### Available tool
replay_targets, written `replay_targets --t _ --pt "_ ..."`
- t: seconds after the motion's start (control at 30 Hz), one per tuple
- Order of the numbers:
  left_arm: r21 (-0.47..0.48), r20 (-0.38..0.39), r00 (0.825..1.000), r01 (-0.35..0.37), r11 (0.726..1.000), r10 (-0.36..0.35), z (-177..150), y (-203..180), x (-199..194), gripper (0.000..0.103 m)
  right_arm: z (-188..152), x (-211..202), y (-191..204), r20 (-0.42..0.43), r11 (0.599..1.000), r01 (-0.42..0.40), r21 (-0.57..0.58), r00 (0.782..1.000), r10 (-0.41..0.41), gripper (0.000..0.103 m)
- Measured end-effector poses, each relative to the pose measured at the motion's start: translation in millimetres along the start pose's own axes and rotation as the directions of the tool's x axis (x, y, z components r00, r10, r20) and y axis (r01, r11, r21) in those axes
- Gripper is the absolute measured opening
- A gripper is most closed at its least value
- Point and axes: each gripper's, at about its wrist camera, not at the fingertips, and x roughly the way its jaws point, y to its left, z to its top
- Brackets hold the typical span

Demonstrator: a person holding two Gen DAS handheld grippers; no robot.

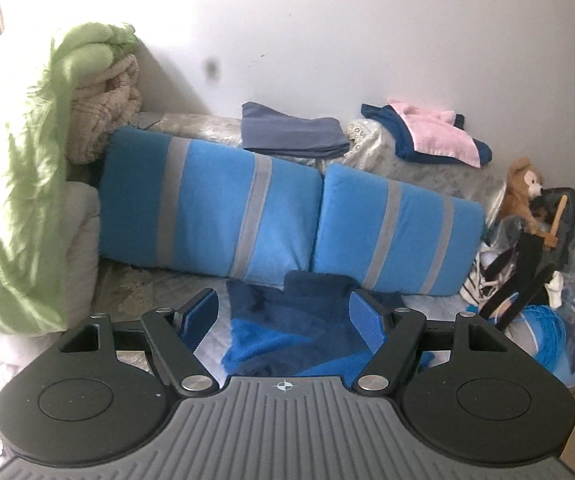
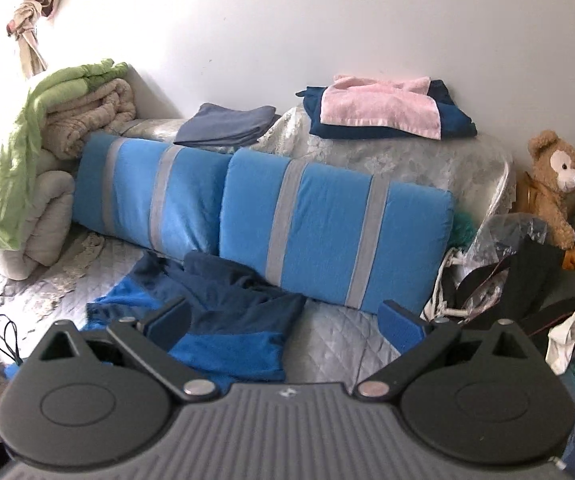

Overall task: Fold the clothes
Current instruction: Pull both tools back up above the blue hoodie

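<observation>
**A:** ok so where's the thing to fold? All I spot is a rumpled two-tone blue garment on the quilted grey sofa seat, right up against the striped blue cushions.

**B:** yep, that's it. Dark navy on the upper part, brighter blue panels lower down, all bunched and creased, not flat at all. Fabric looks soft, kinda fleecy.

**A:** are either of the tongs on it?

**B:** nope. Left tongs are spread, blue pads apart, garment visible in the gap behind them but nothing pinched. Right tongs are spread wide too, empty, hanging above the garment.

**A:** and the stuff up on the sofa back?

**B:** a folded grey-blue cloth, plus a pink towel lying on a navy one. Teddy bear off to the right, green blanket piled on the left.
</observation>
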Motion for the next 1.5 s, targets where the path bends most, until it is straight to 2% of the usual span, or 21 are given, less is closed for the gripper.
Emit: replay_targets --t 0.2,0.43,0.6,0.8,1.13,1.3,1.5 --pt "-0.068 -0.053 0.997 -0.053 0.996 0.050 -15 13 -28 0.072 -17 -31 4 -0.026 0.997 -0.045 0.054 0.999 0.047 0.103" --pt "-0.025 -0.094 0.989 -0.113 0.993 0.110 -63 13 -23 0.072 -64 -25 34 -0.085 0.996 -0.061 0.061 0.994 0.066 0.103" --pt "-0.025 -0.120 0.985 -0.130 0.991 0.126 -102 14 -7 0.072 -104 -6 68 -0.093 1.000 0.018 -0.014 0.996 -0.020 0.103" --pt "-0.019 -0.137 0.980 -0.149 0.989 0.145 -138 10 13 0.072 -138 21 93 -0.117 0.997 0.035 -0.070 0.992 -0.043 0.103" --pt "-0.005 -0.181 0.973 -0.146 0.989 0.143 -182 6 44 0.072 -176 70 106 -0.153 0.983 0.135 -0.122 0.976 -0.153 0.103" --pt "-0.026 -0.201 0.970 -0.146 0.989 0.137 -197 5 63 0.072 -185 88 107 -0.180 0.989 0.115 -0.095 0.975 -0.130 0.103" --pt "0.031 -0.225 0.961 -0.159 0.987 0.162 -213 -13 87 0.072 -191 103 115 -0.188 0.995 0.064 -0.076 0.979 -0.077 0.103"
